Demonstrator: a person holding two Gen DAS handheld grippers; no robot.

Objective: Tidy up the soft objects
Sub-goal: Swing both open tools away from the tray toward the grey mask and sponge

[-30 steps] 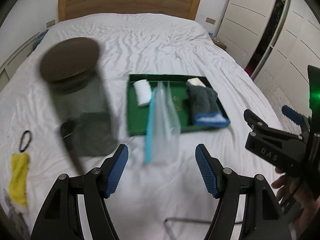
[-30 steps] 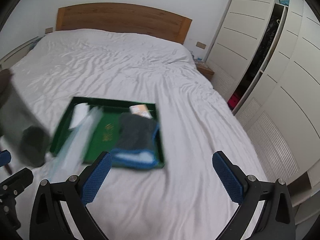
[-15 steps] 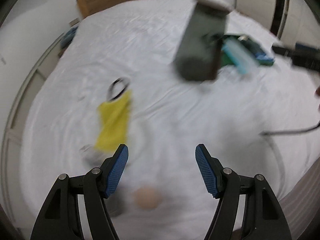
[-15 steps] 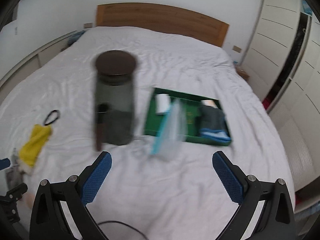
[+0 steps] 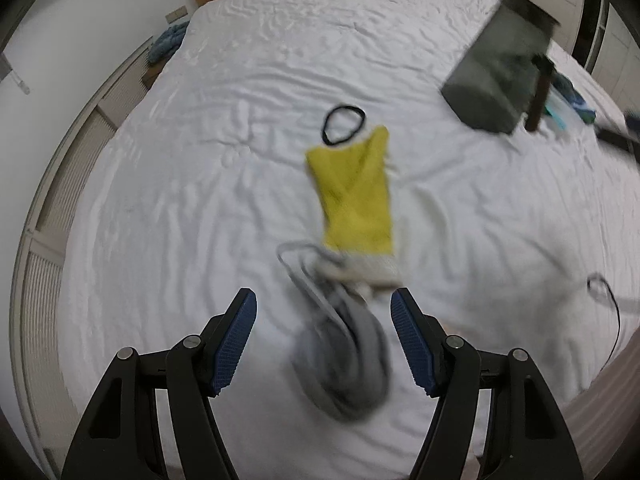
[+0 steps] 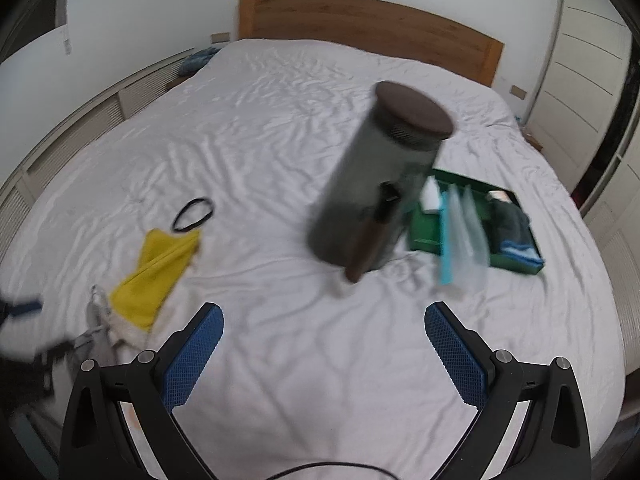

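Left tool [image 5: 323, 340] has its 2 blue pads spread apart with nothing pinched, hanging over a crumpled grey cloth [image 5: 348, 364] that sits on the bed [image 5: 180, 184] right between the pads in the left wrist view. Pretty blurry, so I can't tell if the pads touch the fabric, looks like they don't. Just past the grey cloth there's a whitish bit of fabric [image 5: 368, 270], and lying against that a yellow cloth [image 5: 354, 196], flat on the white sheet. At the far end of the yellow cloth sits a black hair tie [image 5: 343, 124], a thin loop lying flat.

Right tool [image 6: 323, 354] is also wide apart and holding nothing, pointed down at bare sheet. Ahead of it in the right wrist view stands a tall dark jar [image 6: 376, 188] with a brown lid, smeared by blur, with a dark stick-like thing down its front side. Just to the right of the jar is a green tray [image 6: 424, 240] with a white roll, a dark grey towel [image 6: 510, 222] with a blue edge, and a clear bag with a light blue strip [image 6: 460, 240] sticking up at the tray's near edge. Yellow cloth and hair tie are well off to the left of the jar. Wooden headboard [image 6: 368, 24] at the far end, wardrobe doors [image 6: 584, 92] on the right.
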